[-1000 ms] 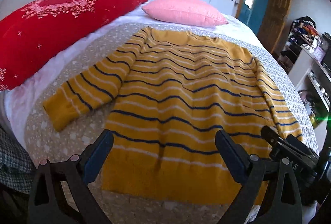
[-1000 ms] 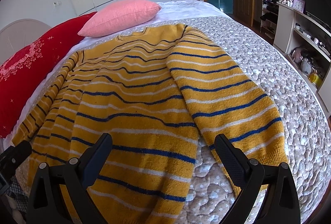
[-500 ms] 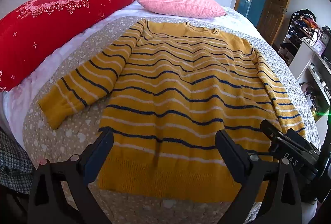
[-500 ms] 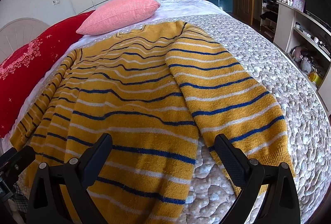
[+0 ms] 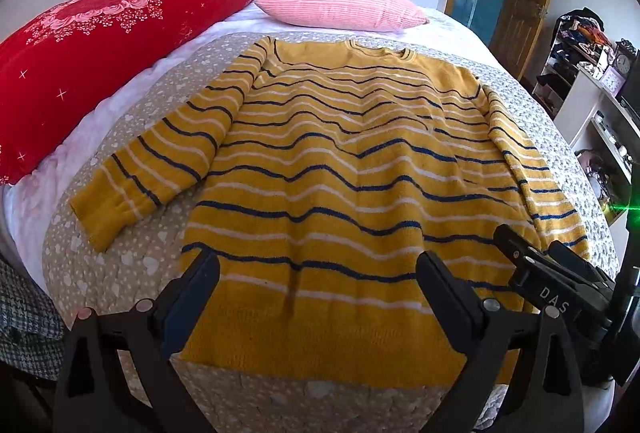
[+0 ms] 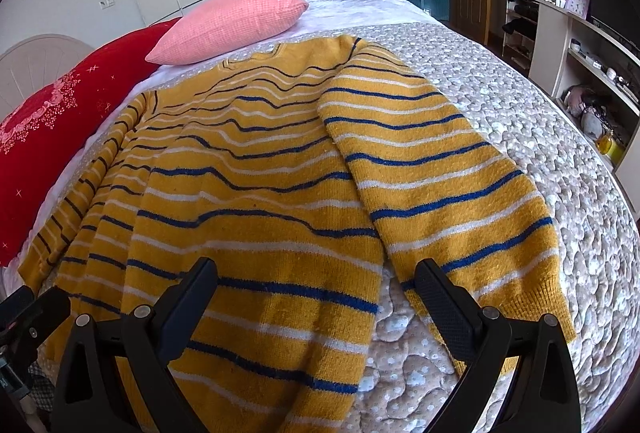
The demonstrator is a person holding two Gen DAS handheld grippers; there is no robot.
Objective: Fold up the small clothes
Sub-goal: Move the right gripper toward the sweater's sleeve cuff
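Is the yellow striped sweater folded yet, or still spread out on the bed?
Spread out. The sweater lies flat on the bed, both sleeves out to the sides, hem unfolded.

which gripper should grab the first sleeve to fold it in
Probably the right gripper: it is open, and the sweater's right sleeve has its cuff just ahead of the gripper's right finger. The left gripper faces the hem, with the left sleeve lying further away.

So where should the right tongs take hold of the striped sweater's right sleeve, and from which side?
Probably at the cuff of the right sleeve, coming from the foot of the bed. The sleeve lies flat alongside the sweater body, and the cuff is its free end nearest the open right tongs.
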